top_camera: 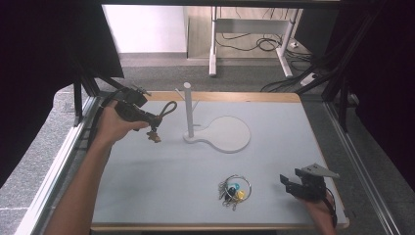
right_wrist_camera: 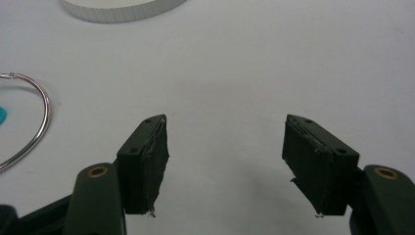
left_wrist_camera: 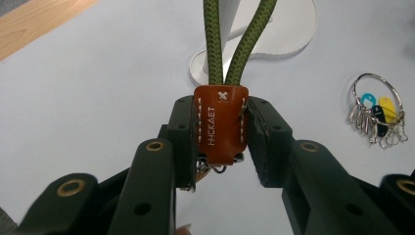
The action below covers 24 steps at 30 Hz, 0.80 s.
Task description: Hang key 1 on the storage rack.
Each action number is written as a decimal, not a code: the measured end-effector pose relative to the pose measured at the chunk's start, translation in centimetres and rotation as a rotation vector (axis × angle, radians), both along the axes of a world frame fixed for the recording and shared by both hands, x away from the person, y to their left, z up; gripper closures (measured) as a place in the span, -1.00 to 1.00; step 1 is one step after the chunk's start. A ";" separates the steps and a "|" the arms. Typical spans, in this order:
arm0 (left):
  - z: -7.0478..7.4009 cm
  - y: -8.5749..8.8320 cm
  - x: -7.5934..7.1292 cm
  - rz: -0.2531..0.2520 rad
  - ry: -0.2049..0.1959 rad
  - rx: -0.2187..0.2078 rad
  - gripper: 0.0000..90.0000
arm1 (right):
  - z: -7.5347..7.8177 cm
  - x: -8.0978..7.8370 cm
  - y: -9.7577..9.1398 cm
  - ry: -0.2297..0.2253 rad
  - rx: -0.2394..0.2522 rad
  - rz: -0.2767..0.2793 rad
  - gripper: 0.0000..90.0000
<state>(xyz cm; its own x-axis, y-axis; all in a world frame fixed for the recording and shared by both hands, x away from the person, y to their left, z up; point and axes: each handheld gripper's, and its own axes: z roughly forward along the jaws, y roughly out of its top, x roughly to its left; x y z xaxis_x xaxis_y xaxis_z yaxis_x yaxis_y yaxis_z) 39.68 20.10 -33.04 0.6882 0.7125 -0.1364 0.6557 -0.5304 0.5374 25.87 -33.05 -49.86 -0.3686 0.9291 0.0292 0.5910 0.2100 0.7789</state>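
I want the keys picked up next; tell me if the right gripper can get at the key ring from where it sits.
Probably yes. The right gripper stands open beside the key ring, with bare table between them and nothing on top of the ring.

the green cord loop [left_wrist_camera: 234,39] runs off the top edge in the left gripper view. the metal clip [left_wrist_camera: 218,165] under the leather tab [left_wrist_camera: 220,123] is mostly hidden. the key ring [right_wrist_camera: 27,122] is cut by the right gripper view's left edge.
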 end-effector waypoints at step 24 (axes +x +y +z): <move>0.6 0.2 2.5 0.030 0.016 -0.051 0.48 | -0.1 0.1 0.1 0.012 -0.006 0.003 -0.25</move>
